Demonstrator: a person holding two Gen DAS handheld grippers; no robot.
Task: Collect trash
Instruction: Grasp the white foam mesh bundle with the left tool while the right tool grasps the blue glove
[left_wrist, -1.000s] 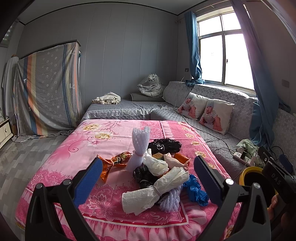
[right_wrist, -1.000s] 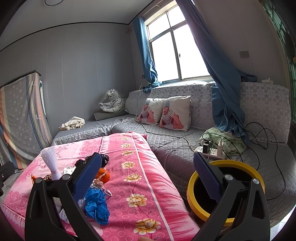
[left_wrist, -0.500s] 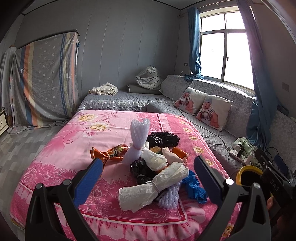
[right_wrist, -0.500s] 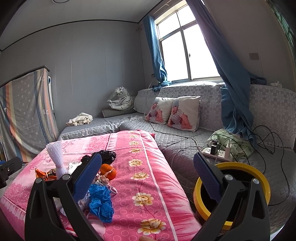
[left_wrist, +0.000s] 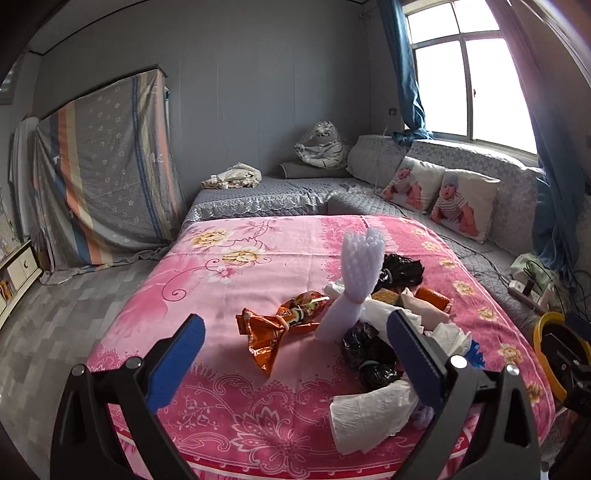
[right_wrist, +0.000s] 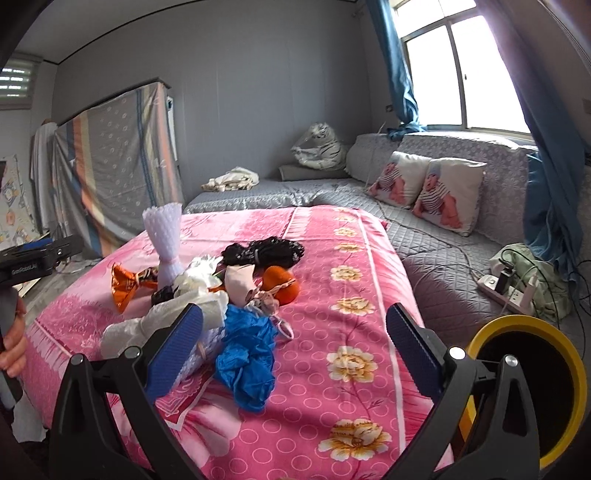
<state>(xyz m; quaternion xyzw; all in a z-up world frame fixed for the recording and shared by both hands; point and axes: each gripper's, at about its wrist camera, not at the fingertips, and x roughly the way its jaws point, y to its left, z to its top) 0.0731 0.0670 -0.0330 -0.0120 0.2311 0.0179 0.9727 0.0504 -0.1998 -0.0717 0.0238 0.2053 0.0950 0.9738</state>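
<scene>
In the left wrist view, the left gripper (left_wrist: 295, 354) hangs over the near edge of a bed (left_wrist: 207, 295) spread with a pink flowered cover, its jaws wide apart and holding nothing. The trash lies heaped toward the bed's near right part: an orange foil wrapper (left_wrist: 280, 325) between the jaws' line of sight, a white foam net sleeve (left_wrist: 354, 280) standing up just beside it, a black plastic bag (left_wrist: 369, 354) touching the sleeve's base, and a roll of white paper (left_wrist: 373, 413) at the near edge, partly behind the right finger. A yellow-rimmed bin (left_wrist: 543, 332) shows past the bed's right edge, with part of the other gripper in front of it. In the right wrist view, the right gripper (right_wrist: 295, 350) is likewise spread open and empty, over the bed's near edge. A crumpled blue plastic bag (right_wrist: 247, 358) lies between its fingers' line of sight, touching the white roll on its left; an orange ball-like piece (right_wrist: 280, 284) and a black net bundle (right_wrist: 266, 251) lie farther back in the heap. The yellow-rimmed bin stands beside the bed's near right corner, behind the right finger. A hand (right_wrist: 13, 339) grips the other tool at the left border.
</scene>
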